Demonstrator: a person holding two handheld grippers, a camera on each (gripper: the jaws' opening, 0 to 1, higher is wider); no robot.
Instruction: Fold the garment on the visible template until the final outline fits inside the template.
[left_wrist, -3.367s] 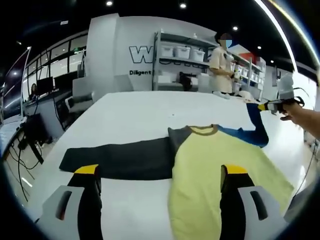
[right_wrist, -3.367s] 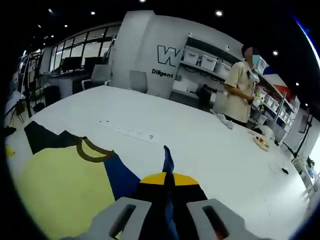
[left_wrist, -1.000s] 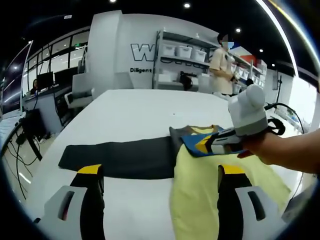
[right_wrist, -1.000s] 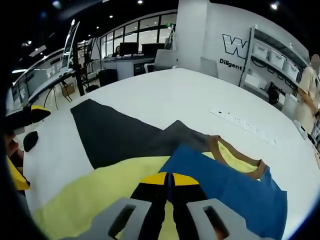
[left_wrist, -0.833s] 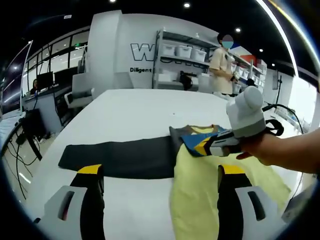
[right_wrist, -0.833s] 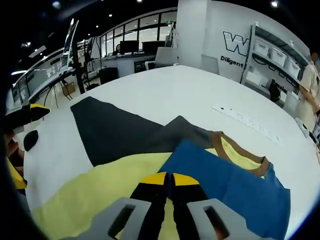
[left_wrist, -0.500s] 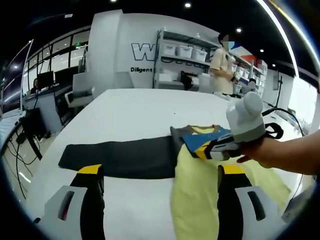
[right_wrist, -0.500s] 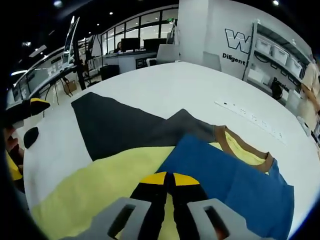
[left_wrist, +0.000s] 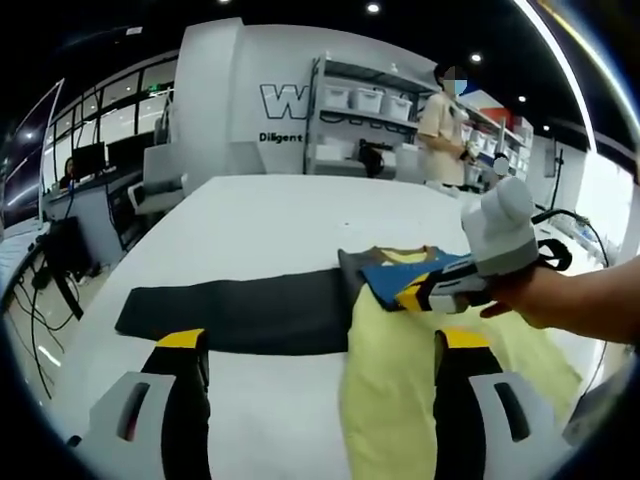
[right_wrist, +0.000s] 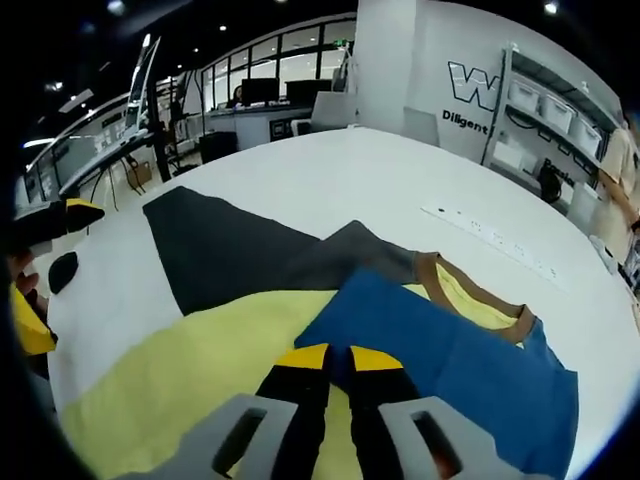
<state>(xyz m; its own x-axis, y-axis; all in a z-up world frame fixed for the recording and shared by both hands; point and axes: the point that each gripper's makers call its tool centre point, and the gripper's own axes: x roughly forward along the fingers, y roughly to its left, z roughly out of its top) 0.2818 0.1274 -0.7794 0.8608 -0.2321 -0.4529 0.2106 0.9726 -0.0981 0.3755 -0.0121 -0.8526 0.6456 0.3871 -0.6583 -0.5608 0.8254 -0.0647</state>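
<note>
Right tool (right_wrist: 338, 362), bottom centre of the right gripper view, has its black jaws with yellow tips pinched together on the edge of the blue sleeve (right_wrist: 450, 365) of a long-sleeved garment with a pale yellow body (right_wrist: 190, 375), so it is grasping the sleeve; the sleeve lies folded across the yellow chest toward lower right of that frame. Same right tool shows in the left gripper view at centre right (left_wrist: 418, 293), held by a person's hand (left_wrist: 560, 303), with the blue sleeve (left_wrist: 400, 277) clamped at its tip above the yellow body (left_wrist: 420, 350). Left tool (left_wrist: 318, 345), bottom of the left gripper view, has its two jaws spread wide apart, released, nothing between them, hovering over the near edge of the garment. Dark grey sleeve (left_wrist: 235, 313) stretches flat out to the left of centre in the left gripper view; in the right gripper view it runs to the upper left (right_wrist: 220, 255). Brown ribbed collar (right_wrist: 470, 295) sits right of centre. Garment lies on a large white worktop (left_wrist: 280, 215). Cannot tell any template outline on the worktop. Another person in a beige top (left_wrist: 445, 125) stands at the far end by grey shelving with white bins (left_wrist: 365, 110), upper centre.
</note>
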